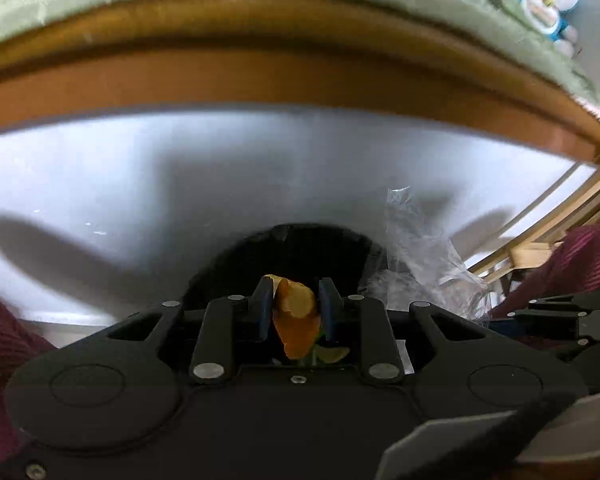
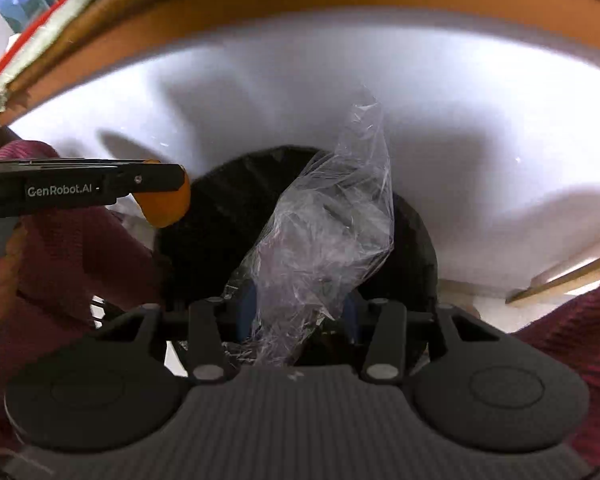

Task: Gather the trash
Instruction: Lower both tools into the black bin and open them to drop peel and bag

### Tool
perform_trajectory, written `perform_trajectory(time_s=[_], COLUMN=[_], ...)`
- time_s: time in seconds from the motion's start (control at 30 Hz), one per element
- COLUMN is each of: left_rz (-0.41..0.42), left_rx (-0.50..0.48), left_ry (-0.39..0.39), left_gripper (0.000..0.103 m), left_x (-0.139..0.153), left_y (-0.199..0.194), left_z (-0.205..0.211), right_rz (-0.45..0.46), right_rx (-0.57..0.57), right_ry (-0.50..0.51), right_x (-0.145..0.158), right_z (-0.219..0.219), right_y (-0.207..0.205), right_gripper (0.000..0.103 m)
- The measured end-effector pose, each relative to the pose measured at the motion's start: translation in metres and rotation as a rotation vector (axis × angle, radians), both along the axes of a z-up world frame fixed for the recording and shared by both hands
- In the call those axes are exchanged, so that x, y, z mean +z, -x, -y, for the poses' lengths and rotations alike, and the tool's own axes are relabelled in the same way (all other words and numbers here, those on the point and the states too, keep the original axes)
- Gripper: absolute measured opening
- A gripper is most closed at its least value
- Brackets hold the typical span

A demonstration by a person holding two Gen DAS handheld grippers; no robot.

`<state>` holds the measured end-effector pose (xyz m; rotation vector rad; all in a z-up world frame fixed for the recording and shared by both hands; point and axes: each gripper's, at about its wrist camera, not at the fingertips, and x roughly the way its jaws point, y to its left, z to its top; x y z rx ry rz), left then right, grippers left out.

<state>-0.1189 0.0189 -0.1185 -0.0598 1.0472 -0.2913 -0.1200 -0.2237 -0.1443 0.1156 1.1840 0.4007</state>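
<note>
Both claws are loaded and point steeply down over the black bin [image 2: 412,248]. Left claw [image 1: 296,304] is pinched narrow on an orange peel [image 1: 296,320], which stands lengthwise between my blue pads [image 1: 263,312], its tip poking out just past the fingertips. Right claw [image 2: 300,312] is held about half wide around a crumpled clear wrapper [image 2: 324,232]; its bulk fills the gap between the pads, and its long tail runs up and away to the far right, over the bin's mouth.

Straight beyond both sets of fingertips lies the bin's dark opening, on the pale floor [image 1: 180,184], near a wooden table edge [image 1: 260,76] at the far side. From the right wrist view the left claw comes in from the left, with the peel just at the bin's left rim rather than over its middle. So I judge the wrapper better placed to drop in; the peel needs a small shift rightward over the opening before I let go.
</note>
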Motion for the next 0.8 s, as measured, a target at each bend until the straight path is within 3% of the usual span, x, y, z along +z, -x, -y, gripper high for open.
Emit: perform_trajectory(time_s=[0.3, 0.37, 0.43, 0.57, 0.8], left_rz=[-0.073, -0.082, -0.079, -0.052, -0.025], left_rx=[0.001, -0.001, -0.006, -0.017, -0.021], left_ry=[-0.022, -0.017, -0.017, -0.034, -0.033], left_gripper=[0.024, 0.025, 0.029, 0.040, 0.050], left_x=[-0.036, -0.039, -0.038, -0.032, -0.020], left_y=[-0.023, -0.025, -0.025, -0.021, -0.017], left_z=[0.013, 0.015, 0.017, 0.019, 0.019], right_rz=[-0.088, -0.089, -0.085, -0.089, -0.068], right_rx=[-0.009, -0.009, -0.011, -0.014, -0.019], right_ry=[0.037, 0.043, 0.047, 0.040, 0.033], right_x=[-0.030, -0.030, -0.030, -0.033, -0.027], right_z=[-0.007, -0.008, -0.008, -0.008, -0.008], right_y=[-0.023, -0.025, -0.028, -0.029, -0.027], right_gripper=[0.051, 0.058, 0.067, 0.073, 0.077])
